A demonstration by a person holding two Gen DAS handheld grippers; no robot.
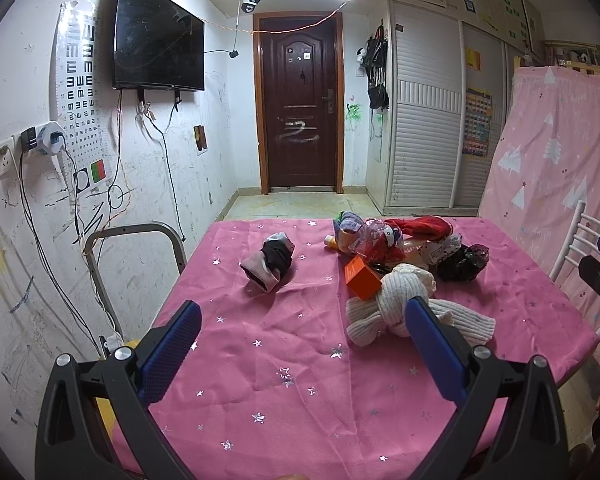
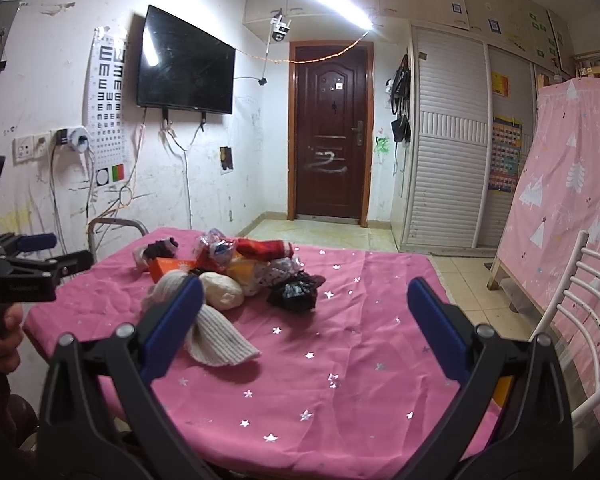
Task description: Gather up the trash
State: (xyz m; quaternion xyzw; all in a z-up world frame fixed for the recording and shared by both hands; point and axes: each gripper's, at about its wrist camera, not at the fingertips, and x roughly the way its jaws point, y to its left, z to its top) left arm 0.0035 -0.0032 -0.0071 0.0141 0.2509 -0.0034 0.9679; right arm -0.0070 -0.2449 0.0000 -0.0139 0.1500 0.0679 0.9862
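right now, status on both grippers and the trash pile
Left gripper open, empty. Right gripper open, empty. Trash pile untouched on the pink table, mixed with knotted socks. Nothing blocking.

Left gripper (image 1: 302, 330) and right gripper (image 2: 306, 308): black angular plastic frames, silver round screws at the pivots, flat blue textured pads (image 1: 171, 352) on the fingers. Small white lettering on one black body, illegible.

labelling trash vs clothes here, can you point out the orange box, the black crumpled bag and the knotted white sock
orange box (image 1: 363, 276), left wrist view, on its orange top face
black crumpled bag (image 2: 296, 293), right wrist view, on the middle of the crumple
knotted white sock (image 1: 396, 300), left wrist view, on the knot
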